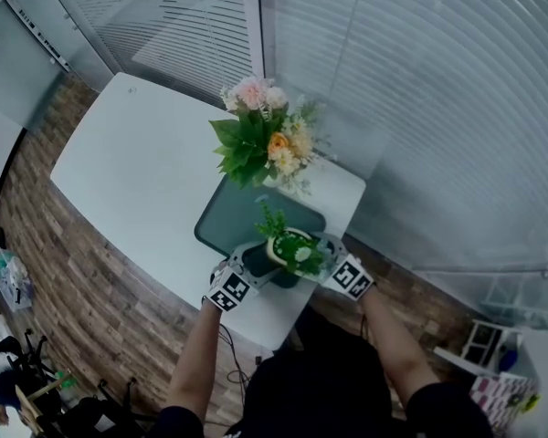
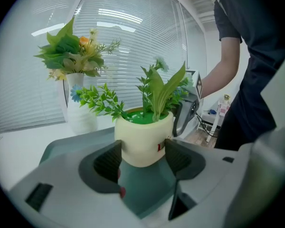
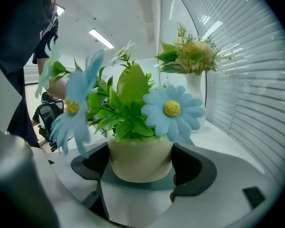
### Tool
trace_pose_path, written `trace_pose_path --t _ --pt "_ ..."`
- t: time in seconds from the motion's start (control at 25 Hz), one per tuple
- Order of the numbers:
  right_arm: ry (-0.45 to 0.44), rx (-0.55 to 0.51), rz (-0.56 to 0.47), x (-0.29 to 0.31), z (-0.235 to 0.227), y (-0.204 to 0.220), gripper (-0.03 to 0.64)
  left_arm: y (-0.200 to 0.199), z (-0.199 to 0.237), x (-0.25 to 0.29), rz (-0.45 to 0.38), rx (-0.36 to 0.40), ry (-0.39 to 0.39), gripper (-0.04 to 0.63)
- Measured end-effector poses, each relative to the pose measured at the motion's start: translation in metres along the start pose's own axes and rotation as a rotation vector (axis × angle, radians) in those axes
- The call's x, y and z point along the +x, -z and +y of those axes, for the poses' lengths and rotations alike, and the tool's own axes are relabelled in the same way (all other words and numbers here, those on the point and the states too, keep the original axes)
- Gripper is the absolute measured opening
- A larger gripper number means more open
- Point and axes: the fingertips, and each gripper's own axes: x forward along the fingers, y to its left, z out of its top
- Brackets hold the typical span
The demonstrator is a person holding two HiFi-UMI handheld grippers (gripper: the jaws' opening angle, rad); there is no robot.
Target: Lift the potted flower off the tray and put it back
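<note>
— What is the biggest thing there?
— A white tabletop with rounded corners (image 1: 137, 181), set against slatted blinds. On it, near the person, lies a dark grey-green rectangular tray (image 1: 221, 215).
— And behind the tray?
— A white vase holding pink, orange and cream flowers with broad green leaves (image 1: 256, 135), at the tray's far edge.
— Where is the potted flower?
— The small cream pot of green leaves and pale blue daisies (image 1: 290, 249) stands upright at the tray's near edge. Its base looks down on the tray, though I cannot be sure it touches.
— The grippers?
— The left gripper (image 2: 142, 158) has its two dark jaws pressed against the pot's sides. The right gripper (image 3: 141, 167) clamps the same pot from the opposite side.
</note>
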Motion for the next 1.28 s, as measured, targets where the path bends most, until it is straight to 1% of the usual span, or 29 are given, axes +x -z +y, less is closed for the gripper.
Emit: trace_pose_path --t 0.2,0.32,0.48,0.68,0.92,1.04,1.12,1.28 --pt "-0.001 -0.021 -0.019 -0.011 0.005 -0.02 0.403 -0.017 -0.001 -0.014 -0.041 -0.005 -0.007 0.284" --pt "-0.005 -0.014 -0.043 -0.02 0.009 -0.028 0.404 -0.028 -0.005 -0.023 -0.062 0.014 -0.018 0.284" --pt "0.017 0.001 -0.095 -0.032 0.014 -0.038 0.403 -0.044 -0.012 -0.031 -0.088 0.033 -0.016 0.284" --pt "0.009 -0.019 -0.082 -0.049 0.026 -0.045 0.403 -0.056 -0.025 -0.043 -0.118 0.033 -0.023 0.284" --pt "0.006 -0.038 -0.13 -0.059 0.043 -0.059 0.403 -0.064 -0.038 -0.06 -0.144 0.016 -0.031 0.284" --pt "-0.009 -0.017 -0.119 -0.062 0.054 -0.058 0.403 -0.067 -0.046 -0.07 -0.153 0.018 -0.036 0.284" --pt "-0.011 -0.024 -0.119 -0.065 0.06 -0.06 0.403 -0.067 -0.05 -0.075 -0.155 0.015 -0.035 0.284" --pt "-0.009 -0.029 -0.167 -0.072 0.073 -0.072 0.403 -0.07 -0.06 -0.087 -0.178 -0.004 -0.037 0.284"
